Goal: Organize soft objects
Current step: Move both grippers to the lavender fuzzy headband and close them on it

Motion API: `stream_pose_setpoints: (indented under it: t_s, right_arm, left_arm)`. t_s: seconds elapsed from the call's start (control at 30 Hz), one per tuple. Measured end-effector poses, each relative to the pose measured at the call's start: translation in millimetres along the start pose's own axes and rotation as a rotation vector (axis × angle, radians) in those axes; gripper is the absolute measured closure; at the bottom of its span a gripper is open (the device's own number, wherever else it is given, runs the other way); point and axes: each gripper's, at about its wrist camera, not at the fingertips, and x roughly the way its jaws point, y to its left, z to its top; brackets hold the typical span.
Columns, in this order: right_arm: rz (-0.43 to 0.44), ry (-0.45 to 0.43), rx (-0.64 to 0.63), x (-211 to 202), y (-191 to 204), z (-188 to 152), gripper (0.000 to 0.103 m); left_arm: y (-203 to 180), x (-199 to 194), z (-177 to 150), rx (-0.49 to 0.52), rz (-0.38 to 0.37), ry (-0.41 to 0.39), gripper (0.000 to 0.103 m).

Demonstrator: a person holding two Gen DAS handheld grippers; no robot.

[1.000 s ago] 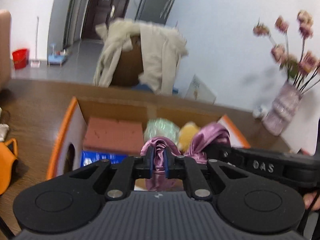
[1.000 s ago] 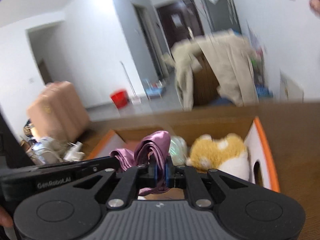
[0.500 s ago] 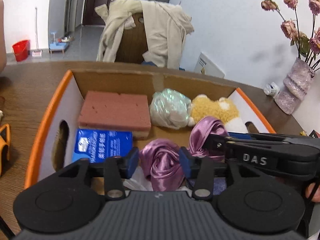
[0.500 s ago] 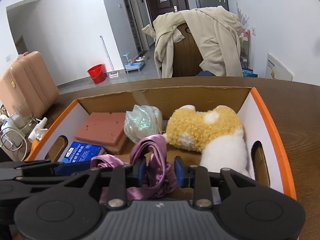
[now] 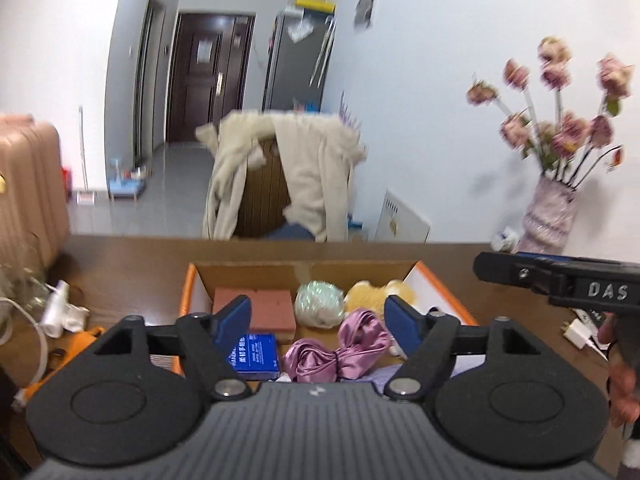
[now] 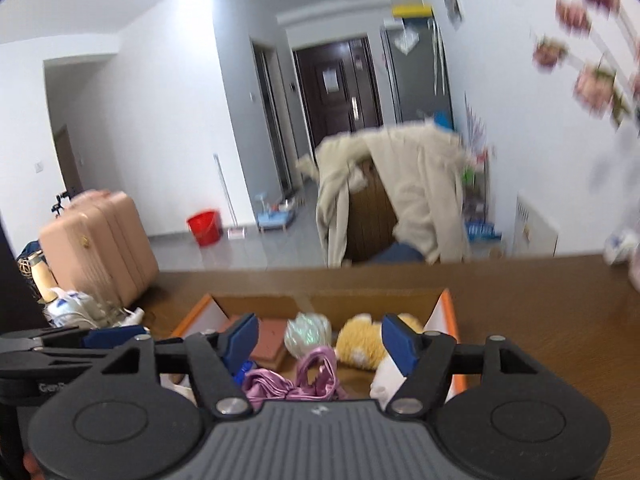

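An orange-edged cardboard box [image 5: 191, 286] sits on the brown table. In it lie a purple satin cloth [image 5: 340, 354], a red-brown sponge block [image 5: 272, 308], a blue tissue pack [image 5: 256, 354], a pale shiny bundle [image 5: 320, 308] and a yellow plush toy [image 5: 376, 292]. My left gripper [image 5: 318, 320] is open and empty, raised above the near side of the box. My right gripper [image 6: 320, 340] is open and empty, also above the box. The cloth [image 6: 296, 382] lies loose below both. The right gripper's arm [image 5: 560, 280] shows at the right of the left wrist view.
A vase of pink flowers [image 5: 550, 212] stands on the table at far right. A chair draped with a beige coat [image 5: 288, 176] is beyond the table. White cables and an orange item [image 5: 60, 320] lie left of the box. A pink suitcase [image 6: 100, 240] stands on the floor.
Both grippers opened and let go of the purple cloth, which now lies in the box. Both have lifted up and back from the box.
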Motion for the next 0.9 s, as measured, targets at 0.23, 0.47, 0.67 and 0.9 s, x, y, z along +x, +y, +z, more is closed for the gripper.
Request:
stream_pose_setpoints:
  t_s: [0.23, 0.47, 0.67, 0.9]
  right_arm:
    - [0.019, -0.120, -0.056, -98.6, 24.5, -11.8, 0.022]
    - [0.020, -0.202, -0.057, -161.4, 36.8, -84.4, 0.009]
    - [0.033, -0.128, -0.037, -186.7, 41.7, -160.0, 0.009]
    - [0.035, -0.040, -0.055, -215.7, 55.0, -222.5, 0.009]
  left_arm:
    - [-19.1, -99.4, -25.6, 0.058, 0.011, -0.134, 0.013]
    - [-34.2, -166.6, -103.5, 0.104, 0.004, -0.186, 0.003]
    - [-44.5, -197.9, -166.4, 0.060, -0.008, -0.142, 0.003]
    - [-52.6, -212.4, -197.5, 0.070, -0.018, -0.097, 0.003]
